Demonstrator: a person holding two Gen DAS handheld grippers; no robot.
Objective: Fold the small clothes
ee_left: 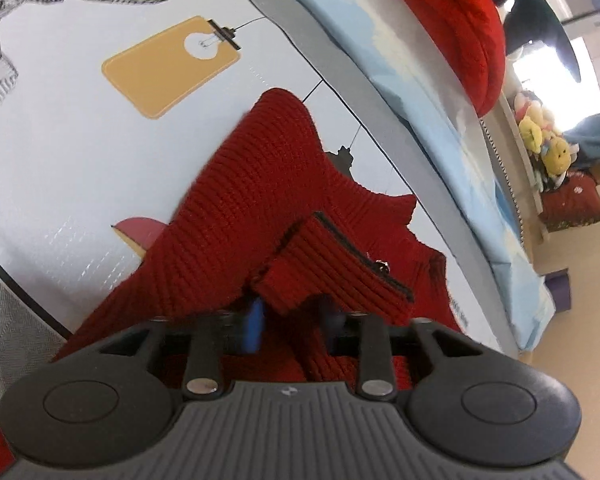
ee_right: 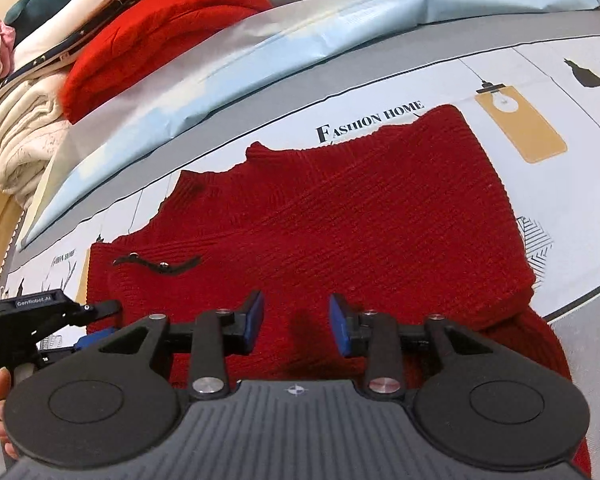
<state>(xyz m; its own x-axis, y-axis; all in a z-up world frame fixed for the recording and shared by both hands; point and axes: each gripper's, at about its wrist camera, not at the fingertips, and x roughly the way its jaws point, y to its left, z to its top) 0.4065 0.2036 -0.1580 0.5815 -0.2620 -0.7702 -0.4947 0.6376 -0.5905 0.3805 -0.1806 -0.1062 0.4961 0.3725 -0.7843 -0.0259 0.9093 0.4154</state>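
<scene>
Dark red knit sweater [ee_right: 340, 216] spread flat on the printed table [ee_right: 500, 76], no containers visible. Left tongs [ee_left: 292, 320] pinching a folded sweater edge between blue pads. Right tongs [ee_right: 296, 324] spread just above the knit, gripping nothing. Folded clothes [ee_right: 100, 40] stacked beyond.

1. A dark red knitted garment [ee_left: 260, 200] is seen spread on a printed white mat [ee_left: 80, 140].
2. A ribbed flap with a black zip [ee_left: 364, 256] is pinched between the left gripper's [ee_left: 292, 316] blue pads [ee_left: 256, 324].
3. Folded red knitwear [ee_left: 452, 20] is stacked beyond.
</scene>
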